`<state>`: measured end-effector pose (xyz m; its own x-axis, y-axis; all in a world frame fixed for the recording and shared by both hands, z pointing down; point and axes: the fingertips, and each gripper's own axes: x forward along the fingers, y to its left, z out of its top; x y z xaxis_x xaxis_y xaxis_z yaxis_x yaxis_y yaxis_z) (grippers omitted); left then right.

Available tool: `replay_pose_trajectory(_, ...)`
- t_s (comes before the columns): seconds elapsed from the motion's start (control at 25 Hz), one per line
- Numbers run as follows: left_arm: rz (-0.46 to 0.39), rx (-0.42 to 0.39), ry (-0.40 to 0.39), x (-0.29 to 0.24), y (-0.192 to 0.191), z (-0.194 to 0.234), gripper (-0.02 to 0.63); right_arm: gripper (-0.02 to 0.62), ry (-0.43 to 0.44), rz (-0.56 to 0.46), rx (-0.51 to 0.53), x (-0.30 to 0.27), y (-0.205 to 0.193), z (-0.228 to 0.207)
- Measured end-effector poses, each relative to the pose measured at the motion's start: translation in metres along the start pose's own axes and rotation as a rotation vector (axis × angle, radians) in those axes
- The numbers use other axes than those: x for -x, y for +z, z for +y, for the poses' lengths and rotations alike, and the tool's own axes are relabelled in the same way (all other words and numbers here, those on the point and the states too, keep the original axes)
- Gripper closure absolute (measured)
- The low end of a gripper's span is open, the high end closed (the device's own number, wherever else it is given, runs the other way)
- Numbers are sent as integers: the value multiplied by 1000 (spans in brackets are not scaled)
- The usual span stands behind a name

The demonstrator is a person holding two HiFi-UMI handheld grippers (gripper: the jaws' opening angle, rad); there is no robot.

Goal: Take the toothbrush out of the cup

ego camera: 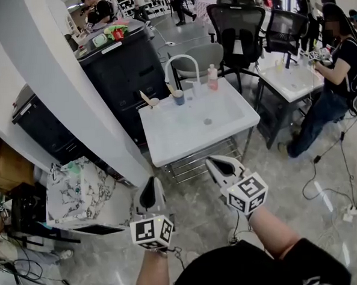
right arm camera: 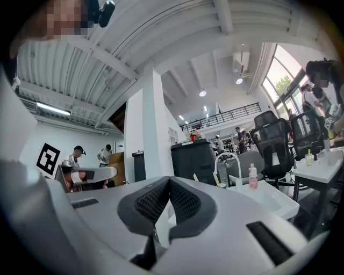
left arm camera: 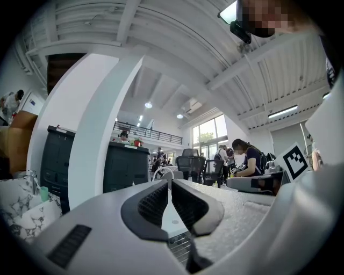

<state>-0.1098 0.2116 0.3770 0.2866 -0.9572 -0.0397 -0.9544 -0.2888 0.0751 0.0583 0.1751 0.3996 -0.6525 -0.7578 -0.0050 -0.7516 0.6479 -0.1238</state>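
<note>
Approach step: the left gripper (ego camera: pixel 152 187) and right gripper (ego camera: pixel 216 165), jaws pressed together and empty, must reach toward 12 o'clock and open for the toothbrush (ego camera: pixel 170 89) in the blue cup (ego camera: pixel 179 99).

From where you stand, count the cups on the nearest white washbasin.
2: a pale round cup at the back left corner, and a dark blue cup right of it. No others show.

Sink (ego camera: pixel 184 129) glossy white, its rack (ego camera: pixel 195 165) bare metal wire — right gripper (right arm camera: pixel 170 180) matt grey plastic, pads (right arm camera: pixel 155 202) ribbed black.
</note>
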Motion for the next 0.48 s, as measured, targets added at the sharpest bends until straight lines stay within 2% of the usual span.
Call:
replay_pose_trajectory(0.16, -2, 0, 14, -15, -2, -16, 584, 543, 22, -6, -7, 4, 1, -21)
replay_pose_trajectory(0.48, -10, 7, 67, -52, -11, -51, 437, 465, 80, -6, -5, 11, 5, -71)
